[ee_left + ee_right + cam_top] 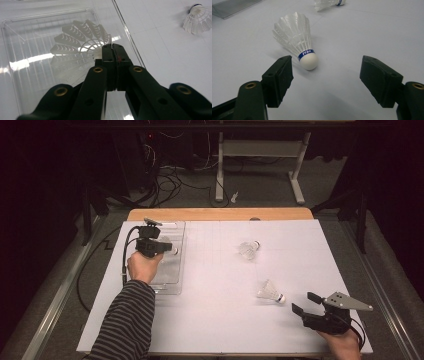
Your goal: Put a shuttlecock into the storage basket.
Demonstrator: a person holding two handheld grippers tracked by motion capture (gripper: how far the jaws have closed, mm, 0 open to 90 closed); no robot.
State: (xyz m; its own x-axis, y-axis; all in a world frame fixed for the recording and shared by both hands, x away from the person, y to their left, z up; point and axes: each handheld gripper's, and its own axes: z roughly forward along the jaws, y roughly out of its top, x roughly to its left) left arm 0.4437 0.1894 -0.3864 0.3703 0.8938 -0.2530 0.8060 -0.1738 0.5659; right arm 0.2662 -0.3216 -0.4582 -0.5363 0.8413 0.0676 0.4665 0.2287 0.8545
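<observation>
White table [210, 320]: left claw [112, 50] clamps a shuttlecock [75, 40] over the tray [15, 37]; right claw [325, 72] gapes near one labelled "PEAK" [297, 37].

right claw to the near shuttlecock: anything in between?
Nothing visible. The right claw is open, and the near shuttlecock lies on bare white table just ahead of it, cork end toward the claw. The other loose shuttlecock lies farther off, out of the line.

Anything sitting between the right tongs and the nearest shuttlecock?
Nothing. In the right gripper view, bare white table runs from the open right tongs to the nearest shuttlecock; its cork tip points toward the gap. The high view agrees.
</observation>
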